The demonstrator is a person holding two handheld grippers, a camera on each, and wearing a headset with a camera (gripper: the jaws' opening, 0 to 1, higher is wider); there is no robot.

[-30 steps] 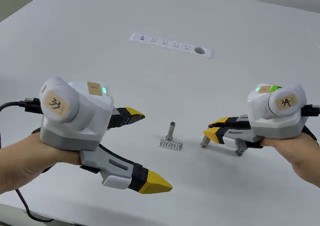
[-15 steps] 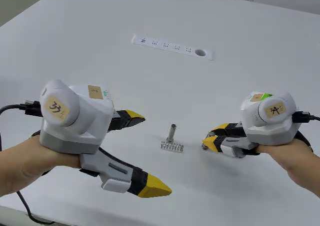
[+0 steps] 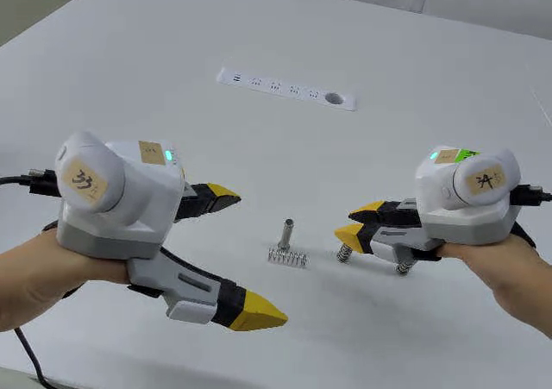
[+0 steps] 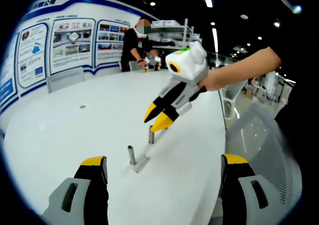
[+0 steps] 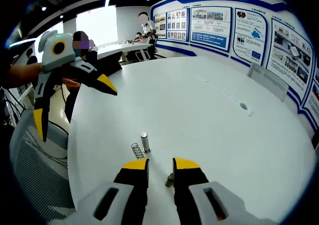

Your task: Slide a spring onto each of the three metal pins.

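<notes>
Standing next to the bench here. Big matte white table (image 3: 388,78), and a person holding two chunky white-and-grey tools with black jaws and yellow tips.

The left gripper (image 3: 240,255) fills the lower left of the head view with its jaws spread wide and nothing in them. The right gripper (image 3: 352,223) sits at the right with its jaws nearly together. There's a thin gap and nothing pinched that I can see.

Dead centre stands a short, bare, silvery metal pin (image 3: 285,232), upright. A small loose wire spring (image 3: 287,257) lies flat on the table right at its foot.

That looks like the last pair to me. I'd pinch the spring near one end so its open end stays clear, then tip it vertical. Line it up over the pin top and let it drop rather than pushing it, because a squeezed coil will ping away. The pin also looks easy to knock over, so the other gripper could steady it.

As for stuff around, a long white power strip (image 3: 285,89) sits in the upper middle, well clear. Under the right gripper are what look like two more pins (image 3: 343,253) with coils already on them. They're close enough to bump on the way in.
</notes>
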